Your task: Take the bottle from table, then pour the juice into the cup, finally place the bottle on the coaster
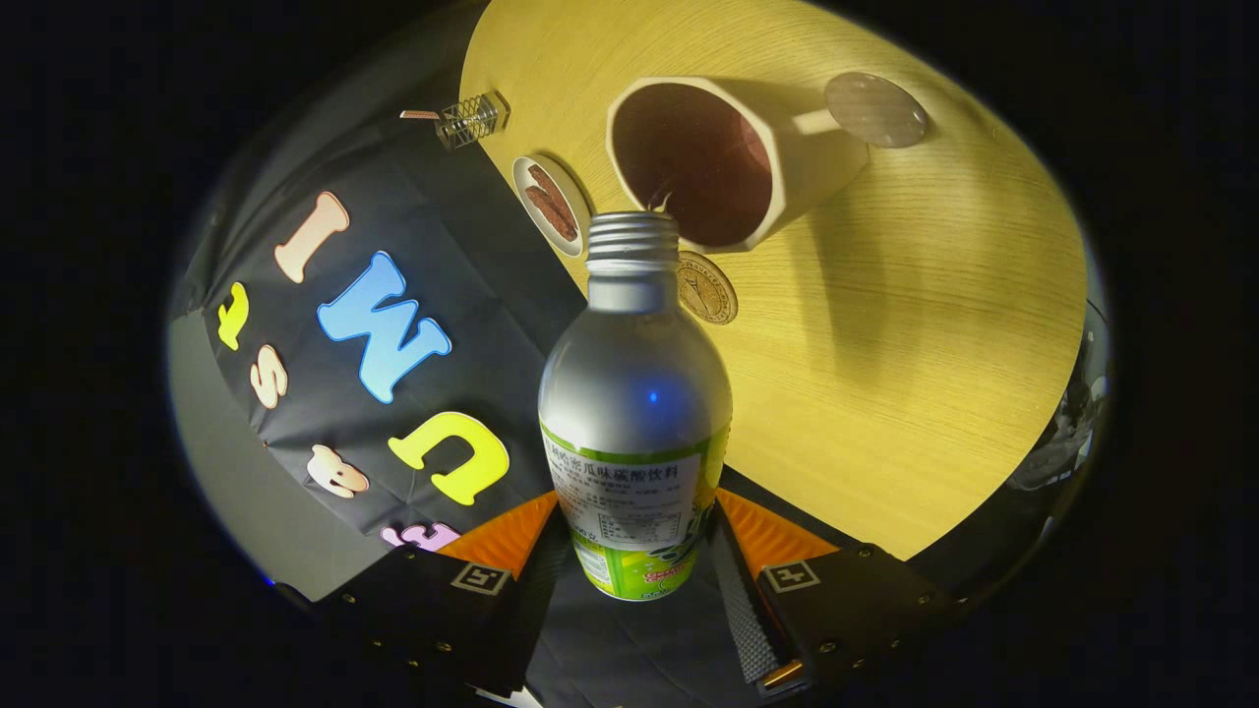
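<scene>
One wooden table [885,324] spreads beyond my fingers, its far side running out of sight. On it sits one white cup [733,157], many-sided, its dark inside turned toward me so I cannot tell how much liquid it holds. One bottle [634,393], silver with a green label and no cap on its threaded neck, sits between my fingers, its mouth right at the cup's rim; its base is hidden low between the pads. My tongs [637,551] are closed partway on the bottle, both fingers pressing its lower sides. Past the cup's handle lies one round grey coaster [875,108]. Beside the cup I count one small dish [549,204] with brown pieces I cannot identify, one gold disc [708,288] partly behind the bottle neck, and one small clear wire-like object [470,118], hard to make out.
</scene>
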`<action>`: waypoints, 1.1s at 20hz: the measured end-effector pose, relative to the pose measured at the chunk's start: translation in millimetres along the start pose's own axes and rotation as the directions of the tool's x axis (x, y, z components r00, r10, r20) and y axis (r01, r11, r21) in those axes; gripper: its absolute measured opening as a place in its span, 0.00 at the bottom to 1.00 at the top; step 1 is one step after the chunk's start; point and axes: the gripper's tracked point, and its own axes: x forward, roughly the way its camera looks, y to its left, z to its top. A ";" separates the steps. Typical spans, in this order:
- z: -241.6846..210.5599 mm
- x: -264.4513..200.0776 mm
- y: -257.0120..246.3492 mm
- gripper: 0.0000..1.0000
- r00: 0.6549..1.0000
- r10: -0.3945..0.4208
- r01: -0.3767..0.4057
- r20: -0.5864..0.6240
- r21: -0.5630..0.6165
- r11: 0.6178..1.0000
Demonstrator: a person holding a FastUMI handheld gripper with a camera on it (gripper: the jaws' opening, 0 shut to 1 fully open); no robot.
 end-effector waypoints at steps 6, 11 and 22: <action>-6.3 -2.7 2.6 0.78 1.000 -0.003 0.003 -0.010 0.028 1.000; -11.0 -2.7 7.1 0.78 1.000 -0.006 0.006 -0.016 0.042 0.999; -12.6 -3.1 6.5 0.78 1.000 -0.018 0.019 -0.021 0.043 0.999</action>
